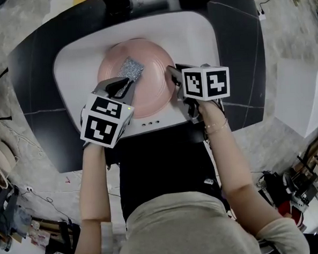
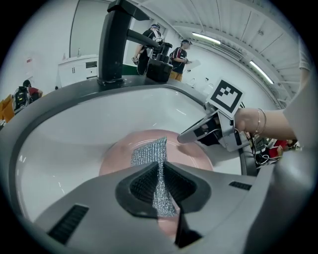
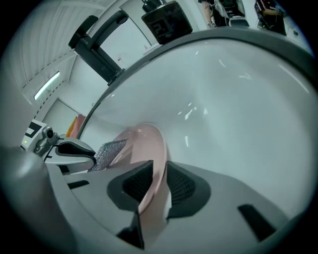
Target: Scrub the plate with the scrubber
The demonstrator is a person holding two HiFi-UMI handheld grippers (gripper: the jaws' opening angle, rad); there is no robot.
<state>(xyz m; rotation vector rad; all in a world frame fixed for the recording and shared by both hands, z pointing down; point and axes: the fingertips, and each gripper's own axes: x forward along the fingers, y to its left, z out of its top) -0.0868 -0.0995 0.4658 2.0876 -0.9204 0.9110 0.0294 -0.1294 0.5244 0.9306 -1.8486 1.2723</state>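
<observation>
A pink plate (image 1: 149,92) lies in the white sink (image 1: 196,35). A silver mesh scrubber (image 1: 130,69) rests on the plate's middle. My left gripper (image 1: 125,87) is shut on the scrubber's near end; in the left gripper view the mesh (image 2: 149,154) runs pinched between the pads (image 2: 141,183) and out over the plate (image 2: 194,158). My right gripper (image 1: 173,80) sits at the plate's right rim. In the right gripper view the rim (image 3: 144,144) passes between the jaws of the right gripper (image 3: 158,183) and fills the gap, so it is shut on the plate.
A black counter (image 1: 241,65) rings the sink. The dark faucet (image 2: 112,44) stands at the far side of the basin. Two people (image 2: 154,39) stand in the background beyond it. Grey floor with cables and clutter surrounds the counter.
</observation>
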